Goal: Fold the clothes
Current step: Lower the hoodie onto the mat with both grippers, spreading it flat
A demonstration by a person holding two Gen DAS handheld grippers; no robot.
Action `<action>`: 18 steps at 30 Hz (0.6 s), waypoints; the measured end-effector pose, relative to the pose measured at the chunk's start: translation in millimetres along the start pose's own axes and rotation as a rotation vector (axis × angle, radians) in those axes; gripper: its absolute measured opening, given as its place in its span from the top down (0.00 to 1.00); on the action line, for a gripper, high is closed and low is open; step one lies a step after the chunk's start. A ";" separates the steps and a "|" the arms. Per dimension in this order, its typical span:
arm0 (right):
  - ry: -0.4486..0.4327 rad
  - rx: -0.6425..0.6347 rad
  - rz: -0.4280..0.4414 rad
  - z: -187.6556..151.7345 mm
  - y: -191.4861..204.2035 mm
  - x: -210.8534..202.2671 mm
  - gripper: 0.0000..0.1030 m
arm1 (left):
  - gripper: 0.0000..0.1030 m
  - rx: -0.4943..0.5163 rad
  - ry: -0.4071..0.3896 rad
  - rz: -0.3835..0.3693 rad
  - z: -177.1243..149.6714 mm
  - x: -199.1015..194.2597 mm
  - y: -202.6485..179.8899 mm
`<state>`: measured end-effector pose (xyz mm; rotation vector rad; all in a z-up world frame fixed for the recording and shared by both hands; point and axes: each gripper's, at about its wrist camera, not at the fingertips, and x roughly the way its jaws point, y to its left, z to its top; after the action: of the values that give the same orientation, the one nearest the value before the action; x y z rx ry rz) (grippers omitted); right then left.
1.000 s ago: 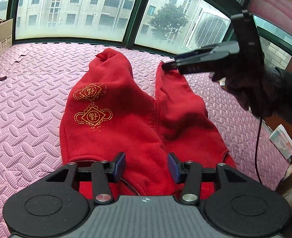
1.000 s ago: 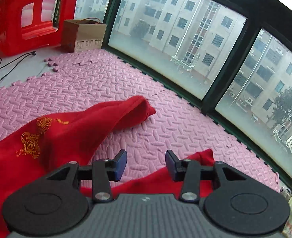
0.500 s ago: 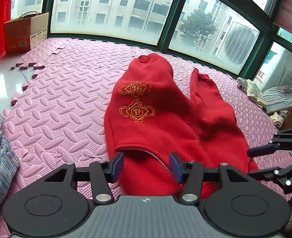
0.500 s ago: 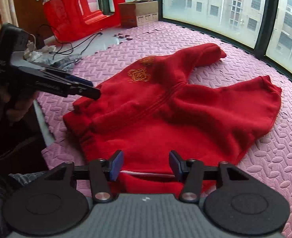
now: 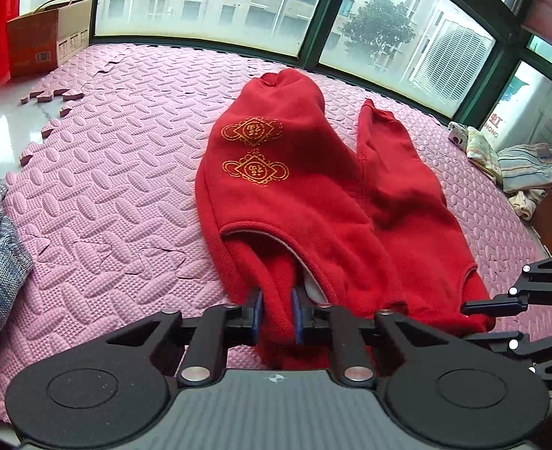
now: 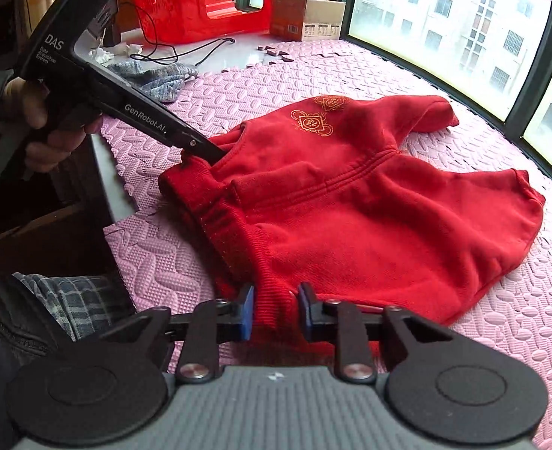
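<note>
Closing on the red hoodie's (image 5: 298,202) hem, apparently, left gripper (image 5: 276,313) and right gripper (image 6: 275,313) each pinch it.

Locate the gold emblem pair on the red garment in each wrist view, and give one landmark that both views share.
Left wrist: the gold emblems sit just above centre, stacked one above the other on the red garment.
Right wrist: the gold emblems lie above centre, on the garment's far part.
Shared landmark: the cardboard box by the window.
</note>
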<state>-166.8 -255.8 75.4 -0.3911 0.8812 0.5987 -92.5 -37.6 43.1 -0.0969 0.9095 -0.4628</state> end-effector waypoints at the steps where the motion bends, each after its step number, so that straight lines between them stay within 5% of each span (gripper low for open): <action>1: 0.007 -0.014 0.001 0.6 0.5 -6.2 0.79 | 0.86 0.017 0.018 -0.013 -1.7 -3.4 -3.5; 5: 0.087 -0.073 0.044 -3.1 6.3 -23.4 0.79 | 0.86 0.082 0.114 -0.074 -16.3 -13.4 -18.1; 8: 0.134 -0.063 0.073 -11.8 6.4 -27.2 0.70 | 0.78 0.127 0.129 -0.095 -19.4 -23.4 -26.4; 14: 0.046 0.081 0.081 13.5 -28.3 -39.4 0.66 | 0.59 0.097 0.021 -0.067 17.0 -33.0 -22.2; 18: -0.007 0.159 0.010 29.1 -62.8 -28.4 0.63 | 0.58 0.057 -0.042 -0.011 50.6 -16.7 -13.2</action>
<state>-123.5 -297.4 120.2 -0.2413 0.9181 0.5350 -66.4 -48.0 90.3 -0.0595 0.8547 -0.4953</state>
